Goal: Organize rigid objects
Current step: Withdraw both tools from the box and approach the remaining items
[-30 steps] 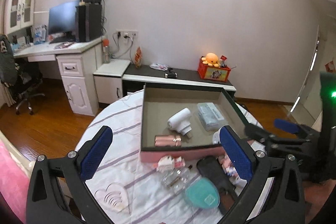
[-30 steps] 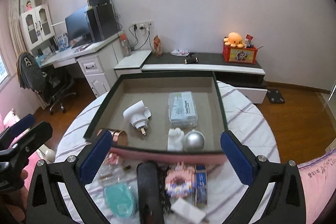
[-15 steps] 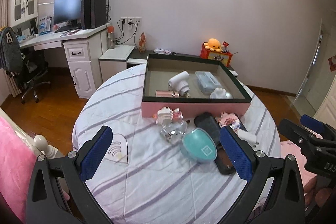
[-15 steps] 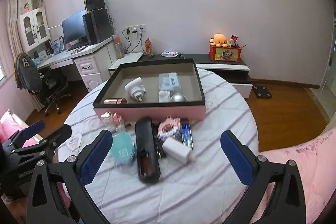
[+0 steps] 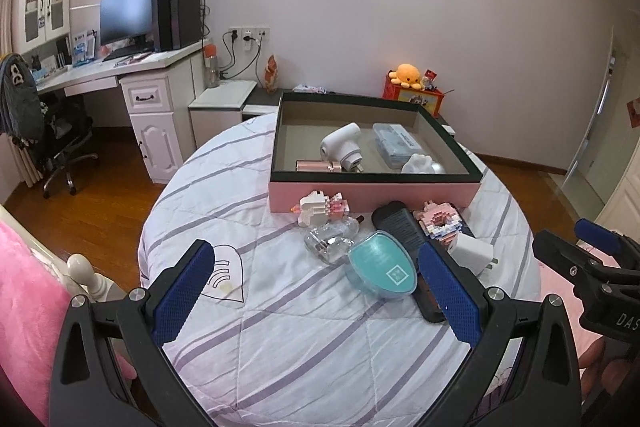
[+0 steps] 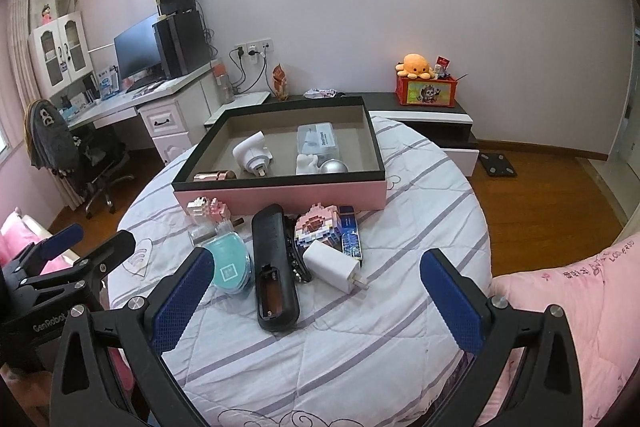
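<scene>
A pink box (image 5: pixel 372 193) (image 6: pixel 280 195) with a dark rim sits at the far side of the round table. It holds a white plug device (image 6: pixel 250 153), a clear case (image 6: pixel 318 139), a silver ball (image 6: pixel 335 167) and a rose-gold tube (image 6: pixel 216 175). In front of it lie a black remote (image 6: pixel 274 263), a teal case (image 5: pixel 382 273) (image 6: pixel 230 263), a white charger (image 6: pixel 334 265), block figures (image 5: pixel 320 207) (image 6: pixel 316 225), a clear bottle (image 5: pixel 330 241) and a blue box (image 6: pixel 350 235). My left gripper (image 5: pixel 318 295) and right gripper (image 6: pixel 316 301) are open and empty, held back over the table's near side.
The table has a striped white cloth (image 5: pixel 280 327). Pink bedding (image 6: pixel 560 307) lies at the right and pink fabric (image 5: pixel 24 307) at the left. A desk with a monitor (image 5: pixel 126 11) and a chair (image 5: pixel 40 131) stand at the back left, a low cabinet (image 6: pixel 424 115) behind.
Both grippers have pulled back and up from the box; the whole table and the loose items are now in view. Both stay open.
</scene>
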Available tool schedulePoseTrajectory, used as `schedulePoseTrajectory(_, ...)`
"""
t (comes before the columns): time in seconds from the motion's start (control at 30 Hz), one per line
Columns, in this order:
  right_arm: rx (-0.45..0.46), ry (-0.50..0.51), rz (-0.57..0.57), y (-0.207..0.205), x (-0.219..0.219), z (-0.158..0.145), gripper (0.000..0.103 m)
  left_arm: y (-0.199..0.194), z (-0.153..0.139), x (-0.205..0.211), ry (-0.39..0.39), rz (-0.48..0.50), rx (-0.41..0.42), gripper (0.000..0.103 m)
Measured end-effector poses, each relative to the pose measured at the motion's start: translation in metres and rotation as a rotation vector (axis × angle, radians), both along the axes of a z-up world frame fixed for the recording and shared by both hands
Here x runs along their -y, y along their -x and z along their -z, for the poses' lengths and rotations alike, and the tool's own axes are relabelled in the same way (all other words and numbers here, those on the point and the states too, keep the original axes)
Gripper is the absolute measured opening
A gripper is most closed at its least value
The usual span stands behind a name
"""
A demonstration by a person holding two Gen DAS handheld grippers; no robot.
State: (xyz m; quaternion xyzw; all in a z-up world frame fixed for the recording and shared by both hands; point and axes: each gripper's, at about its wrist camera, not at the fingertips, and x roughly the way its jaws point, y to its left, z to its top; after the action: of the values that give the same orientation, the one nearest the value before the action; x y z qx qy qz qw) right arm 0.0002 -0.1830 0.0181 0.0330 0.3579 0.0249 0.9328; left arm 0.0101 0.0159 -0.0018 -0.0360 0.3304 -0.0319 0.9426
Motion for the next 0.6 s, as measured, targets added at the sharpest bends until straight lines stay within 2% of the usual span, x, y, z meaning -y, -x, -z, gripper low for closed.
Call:
schedulePoseTrajectory(0.13,-0.018,0.008,0.008,-0.006,0.005,0.008,0.103,-0.006,0.011,0.0,0.004,0.008,-0.031,0.103)
schedulePoseTrajectory(0.37,-0.098,0.013,0.02,-0.023,0.018,0.038,0.103,-0.021,0.041,0.017,0.005,0.048,-0.116,0.103)
schedulePoseTrajectory(0.6,-0.133,0.03,0.001,-0.037,0.019,0.057,0.103,-0.035,0.055,0.031,0.001,0.05,-0.143,0.103)
